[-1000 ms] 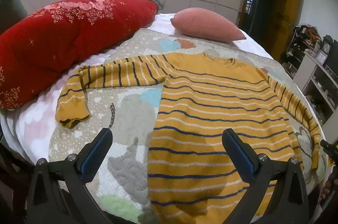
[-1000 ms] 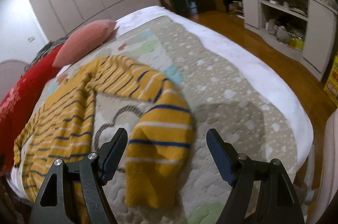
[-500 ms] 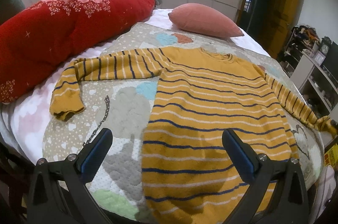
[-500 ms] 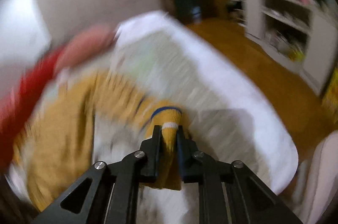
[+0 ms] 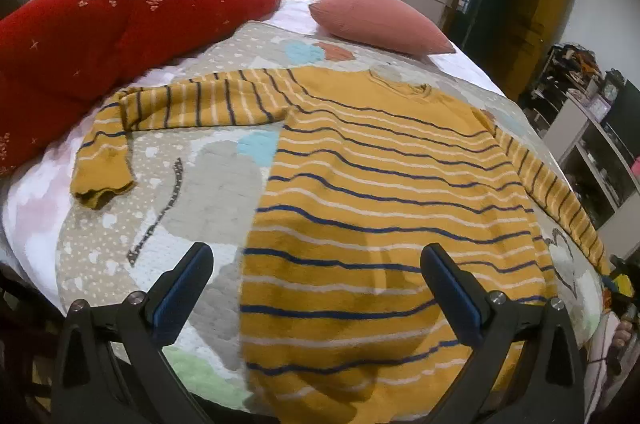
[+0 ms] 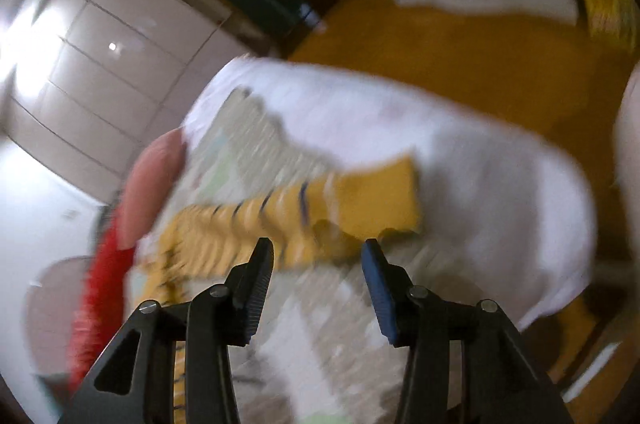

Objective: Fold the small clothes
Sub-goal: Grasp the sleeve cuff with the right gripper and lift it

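Sweater (image 5: 372, 184) flat on bed (image 5: 48, 200); right sleeve (image 6: 360, 200) now pulled straight. Right gripper (image 6: 318, 264) opening, released, empty; left gripper (image 5: 316, 272) wide, empty. Folding can start.

The left tool (image 5: 316, 284) hangs wide apart over the striped sweater (image 5: 380, 192), spread flat.

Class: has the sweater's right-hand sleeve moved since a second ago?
Yes. The sleeve now lies straightened out toward the quilt's right edge; earlier its cuff curled back beside the body.
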